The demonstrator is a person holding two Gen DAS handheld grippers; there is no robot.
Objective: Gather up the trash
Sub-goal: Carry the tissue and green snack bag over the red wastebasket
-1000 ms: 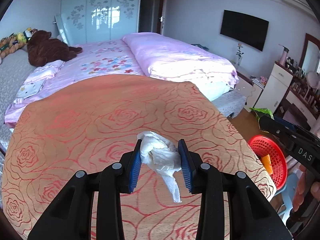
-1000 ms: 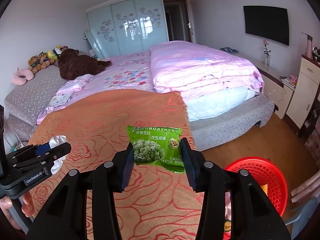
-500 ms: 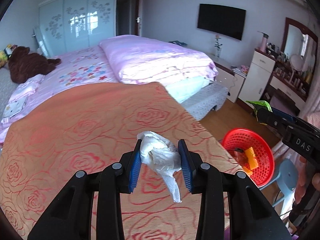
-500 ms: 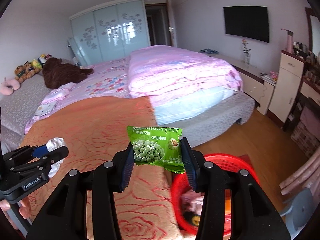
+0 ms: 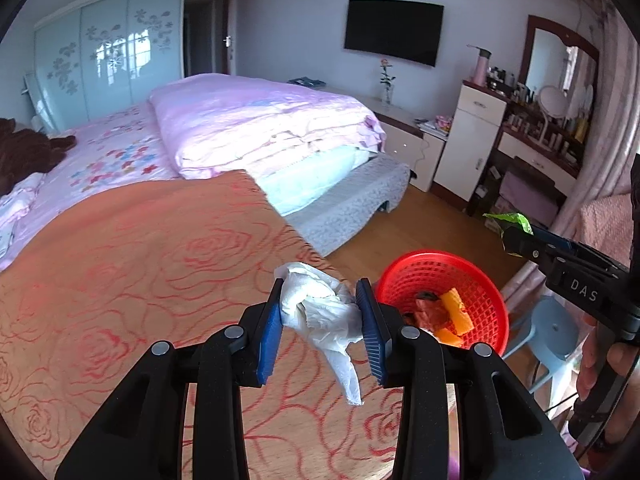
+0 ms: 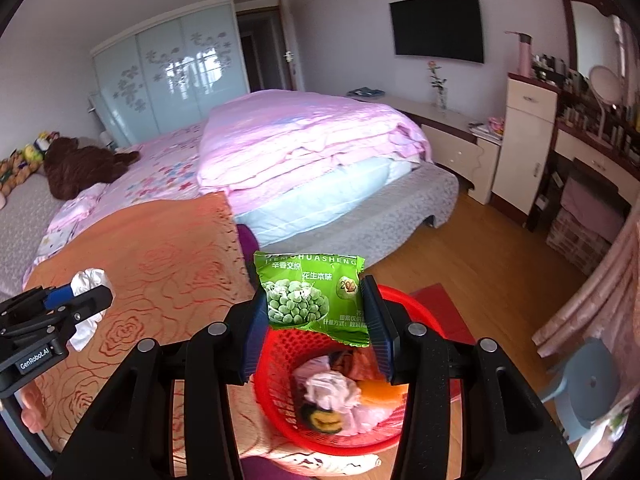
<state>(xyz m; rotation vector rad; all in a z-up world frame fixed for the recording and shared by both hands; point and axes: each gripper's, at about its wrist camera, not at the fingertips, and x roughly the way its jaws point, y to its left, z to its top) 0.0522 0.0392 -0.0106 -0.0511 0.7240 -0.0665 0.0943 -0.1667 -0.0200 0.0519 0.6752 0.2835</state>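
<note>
My left gripper (image 5: 319, 322) is shut on a crumpled white tissue (image 5: 322, 314), held above the orange rose-patterned blanket (image 5: 132, 280) near its right edge. A red mesh basket (image 5: 480, 304) with trash in it stands just to the right on the floor. My right gripper (image 6: 314, 320) is shut on a green snack packet (image 6: 310, 294) and hangs directly over the red basket (image 6: 280, 364), which holds several wrappers and tissues. The left gripper with its tissue (image 6: 90, 280) shows at the left of the right wrist view.
A bed with a folded pink quilt (image 5: 256, 124) fills the middle. A blue plastic stool (image 5: 556, 332) stands right of the basket. A white cabinet (image 5: 468, 140) and a cluttered dressing table (image 5: 552, 148) line the right wall. Wooden floor (image 6: 480, 264) lies beyond the basket.
Both grippers have swung to the right, from over the blanket toward the red basket; the right one now hangs over it. Both holds are unchanged.
</note>
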